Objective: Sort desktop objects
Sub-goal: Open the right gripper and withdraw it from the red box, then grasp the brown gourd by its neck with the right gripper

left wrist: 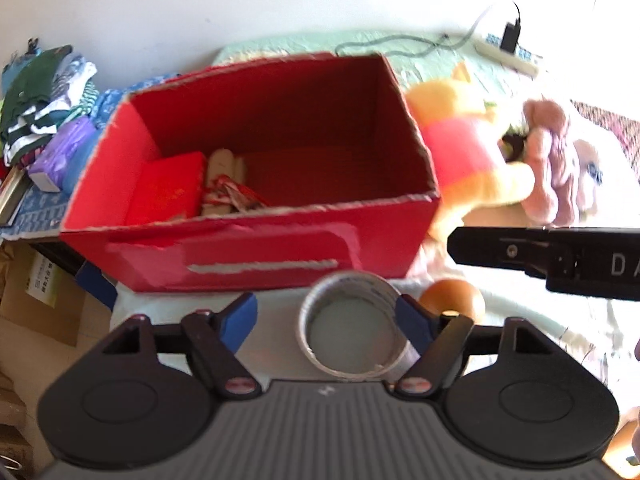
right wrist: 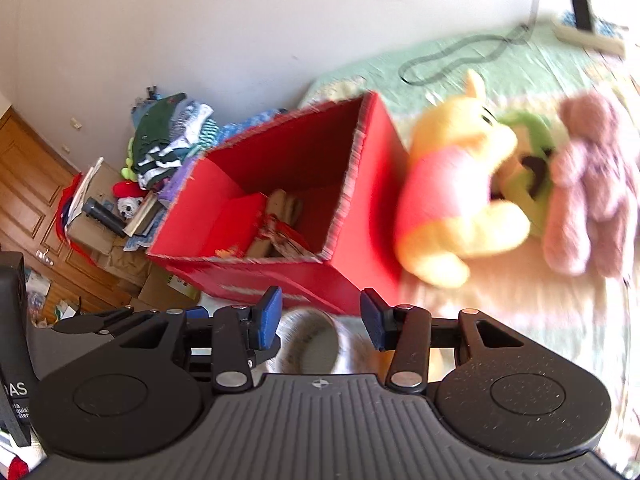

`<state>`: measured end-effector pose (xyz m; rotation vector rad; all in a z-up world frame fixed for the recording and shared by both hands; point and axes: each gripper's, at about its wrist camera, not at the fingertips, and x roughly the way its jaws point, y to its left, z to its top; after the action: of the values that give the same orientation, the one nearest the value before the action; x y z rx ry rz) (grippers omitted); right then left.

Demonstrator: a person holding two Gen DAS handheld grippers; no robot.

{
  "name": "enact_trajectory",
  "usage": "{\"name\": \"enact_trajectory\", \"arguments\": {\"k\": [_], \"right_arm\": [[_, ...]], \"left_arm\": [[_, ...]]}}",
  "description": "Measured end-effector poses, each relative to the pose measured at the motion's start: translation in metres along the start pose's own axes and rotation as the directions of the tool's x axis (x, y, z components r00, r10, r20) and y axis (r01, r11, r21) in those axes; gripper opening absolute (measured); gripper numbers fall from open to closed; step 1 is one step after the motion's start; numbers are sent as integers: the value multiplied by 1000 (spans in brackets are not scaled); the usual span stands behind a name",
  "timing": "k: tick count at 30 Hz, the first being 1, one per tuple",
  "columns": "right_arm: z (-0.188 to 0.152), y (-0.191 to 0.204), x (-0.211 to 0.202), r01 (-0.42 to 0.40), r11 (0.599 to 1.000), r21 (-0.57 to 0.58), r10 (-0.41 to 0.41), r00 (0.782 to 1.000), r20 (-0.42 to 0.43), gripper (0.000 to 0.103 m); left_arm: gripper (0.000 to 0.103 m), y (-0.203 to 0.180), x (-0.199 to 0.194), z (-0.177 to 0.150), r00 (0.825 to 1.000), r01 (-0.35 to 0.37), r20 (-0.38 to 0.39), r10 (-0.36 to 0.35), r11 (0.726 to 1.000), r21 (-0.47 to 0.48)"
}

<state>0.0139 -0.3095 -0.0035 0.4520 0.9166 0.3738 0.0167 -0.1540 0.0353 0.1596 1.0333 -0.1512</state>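
Left hand-held gripper (left wrist: 326, 316) has its blue pads apart around a tape roll (left wrist: 352, 332); the roll lies flat with its hole up, close against the right pad (left wrist: 412, 322), while the left pad (left wrist: 242, 316) stands clear of it. Whether the right pad actually presses the roll I cannot tell, so nothing looks clamped.

Right hand-held gripper (right wrist: 320, 320) also has its pads apart, and the same tape roll (right wrist: 310, 346) shows blurred in the gap between them, touching neither pad that I can see. From the left view its black finger (left wrist: 540, 256) reaches in from the right, above a brown ball (left wrist: 454, 302) that sits just beside the roll.

Just beyond both grippers stands an open red box (left wrist: 248, 240). Inside it, at the left end, lie a red booklet (left wrist: 168, 188), some pale sticks (left wrist: 224, 164) and a red-and-white string (left wrist: 232, 196).

Right of the box, touching its wall, lies a yellow plush bear (right wrist: 460, 200) in a red shirt, with a green toy (right wrist: 528, 176) and a pink plush (right wrist: 588, 188) beside it, all on a pale green bedspread (right wrist: 480, 52). Further back on the spread are a grey cable (right wrist: 452, 56) and a power strip (right wrist: 588, 36).

Left of the box a heap of clothes (left wrist: 44, 96) tops some cartons (left wrist: 36, 292).
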Motion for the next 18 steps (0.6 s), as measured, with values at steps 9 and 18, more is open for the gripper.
{"name": "enact_trajectory", "arguments": {"k": [9, 18], "right_arm": [[-16, -19, 0, 15, 999, 46, -13, 999, -41, 48], [-26, -42, 1, 43, 996, 79, -36, 996, -80, 48]], "left_arm": [[78, -21, 14, -2, 999, 4, -50, -1, 999, 45], [78, -32, 11, -18, 997, 70, -43, -67, 994, 82]]}}
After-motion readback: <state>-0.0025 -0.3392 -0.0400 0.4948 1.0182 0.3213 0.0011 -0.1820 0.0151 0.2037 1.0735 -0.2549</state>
